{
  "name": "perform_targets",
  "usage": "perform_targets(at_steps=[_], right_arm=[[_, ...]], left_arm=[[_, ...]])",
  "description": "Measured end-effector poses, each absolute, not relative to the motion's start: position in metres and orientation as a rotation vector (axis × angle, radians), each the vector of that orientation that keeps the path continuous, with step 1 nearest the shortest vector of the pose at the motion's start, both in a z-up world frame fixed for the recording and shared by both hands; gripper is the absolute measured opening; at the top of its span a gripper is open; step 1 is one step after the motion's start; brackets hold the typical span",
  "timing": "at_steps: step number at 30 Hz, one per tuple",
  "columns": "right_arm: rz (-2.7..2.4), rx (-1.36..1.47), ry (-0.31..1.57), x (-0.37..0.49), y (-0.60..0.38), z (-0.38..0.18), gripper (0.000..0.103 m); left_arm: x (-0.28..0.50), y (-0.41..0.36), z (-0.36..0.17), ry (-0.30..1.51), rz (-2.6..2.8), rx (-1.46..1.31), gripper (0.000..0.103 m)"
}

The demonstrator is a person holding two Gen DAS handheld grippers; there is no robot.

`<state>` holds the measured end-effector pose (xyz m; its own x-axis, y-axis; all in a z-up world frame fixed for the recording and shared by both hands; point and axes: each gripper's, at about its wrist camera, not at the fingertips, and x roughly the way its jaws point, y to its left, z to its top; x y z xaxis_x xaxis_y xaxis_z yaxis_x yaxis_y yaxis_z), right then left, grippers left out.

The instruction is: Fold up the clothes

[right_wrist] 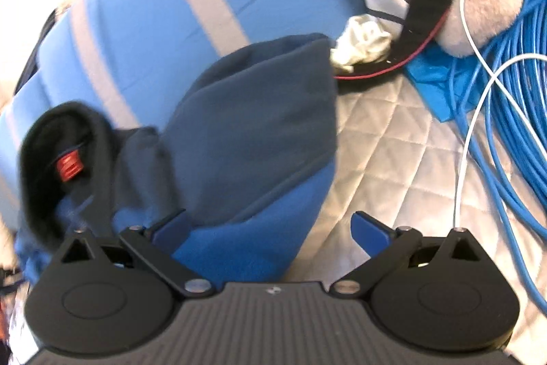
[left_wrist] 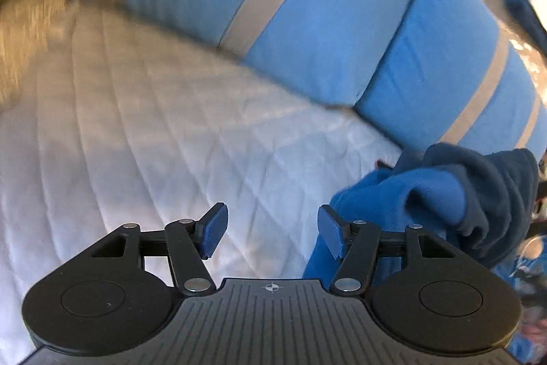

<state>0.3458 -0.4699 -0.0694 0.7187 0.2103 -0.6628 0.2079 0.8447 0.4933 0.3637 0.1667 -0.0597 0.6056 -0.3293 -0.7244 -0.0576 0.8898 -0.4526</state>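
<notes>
Left wrist view
Left gripper [left_wrist: 271, 230]: jaws parted about halfway, nothing between the pads, only white quilt showing in the gap.
Garment [left_wrist: 441, 200]: a blue fleece with darker navy parts, bunched on the bed at lower right; its bright blue fold lies just behind the right-hand finger [left_wrist: 330, 230], contact unclear.
Quilted bed cover [left_wrist: 143, 132]: white, diamond-stitched, filling the left and middle.
Pillows [left_wrist: 307, 33]: light blue with beige stripes, lined along the far edge of the bed.

Right wrist view
Right gripper [right_wrist: 270, 233]: jaws wide apart; the garment's [right_wrist: 259, 132] bright blue edge lies across the left-hand finger [right_wrist: 171, 228] and into the gap, the other pad standing clear over the quilt, so not clamped.
Collar [right_wrist: 68, 142]: dark, with a red tag, at left.
Blue cable coil [right_wrist: 506, 112]: piled at right on the quilt, a white cable [right_wrist: 473, 112] crossing it.
White crumpled cloth [right_wrist: 362, 43]: beyond the garment, near the pillow.
</notes>
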Motion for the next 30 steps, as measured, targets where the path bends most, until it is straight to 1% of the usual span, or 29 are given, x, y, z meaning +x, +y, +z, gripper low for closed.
perform_targets(at_steps=[1,4,5,7,8,9,10,12,15,16,22,23,24,26,28,29,30], right_arm=[[-0.011,0.600,0.784,0.351,-0.474,-0.077,0.102],[-0.018,0.712,0.793,0.362,-0.488,-0.100,0.096],[-0.005,0.749,0.787,0.364,-0.490,-0.104,0.093],[0.029,0.815,0.768,0.368,-0.491,-0.109,0.080],[0.047,0.848,0.758,0.370,-0.492,-0.112,0.063],[0.064,0.881,0.747,0.372,-0.492,-0.114,0.031],[0.068,0.900,0.739,0.373,-0.492,-0.114,0.022],[0.048,0.887,0.718,0.370,-0.488,-0.104,0.016],[0.020,0.813,0.650,0.353,-0.491,-0.073,0.014],[0.005,0.794,0.627,0.345,-0.494,-0.062,0.014],[-0.125,0.756,0.511,0.291,-0.532,-0.010,0.014],[-0.145,0.754,0.498,0.283,-0.539,-0.003,0.014],[-0.165,0.751,0.486,0.274,-0.546,0.003,0.014],[-0.210,0.715,0.481,0.262,-0.555,0.010,0.014],[-0.235,0.669,0.519,0.256,-0.558,0.011,0.014],[-0.231,0.646,0.540,0.253,-0.556,0.011,0.016],[-0.234,0.608,0.566,0.252,-0.552,0.010,0.019]], left_arm=[[0.366,0.169,-0.068,0.938,-0.177,-0.501,0.057],[0.369,0.167,-0.090,1.013,-0.265,-0.591,0.056],[0.369,0.164,-0.095,1.028,-0.290,-0.608,0.056],[0.365,0.158,-0.101,1.029,-0.324,-0.625,0.055],[0.365,0.155,-0.102,1.028,-0.336,-0.639,0.032],[0.365,0.153,-0.104,1.038,-0.351,-0.665,0.011],[0.362,0.151,-0.102,1.032,-0.342,-0.669,0.009],[0.351,0.146,-0.088,0.974,-0.285,-0.611,0.008],[0.333,0.147,-0.058,0.888,-0.247,-0.541,0.007],[0.326,0.150,-0.049,0.864,-0.234,-0.528,0.004],[0.295,0.152,-0.014,0.797,-0.196,-0.418,0.004],[0.290,0.152,-0.008,0.783,-0.172,-0.384,0.000],[0.285,0.152,-0.002,0.766,-0.131,-0.338,0.000],[0.279,0.160,0.002,0.759,-0.105,-0.327,0.000],[0.276,0.168,0.002,0.771,-0.121,-0.356,0.001],[0.275,0.172,0.001,0.779,-0.134,-0.372,0.001],[0.274,0.173,0.000,0.785,-0.146,-0.378,0.003]])
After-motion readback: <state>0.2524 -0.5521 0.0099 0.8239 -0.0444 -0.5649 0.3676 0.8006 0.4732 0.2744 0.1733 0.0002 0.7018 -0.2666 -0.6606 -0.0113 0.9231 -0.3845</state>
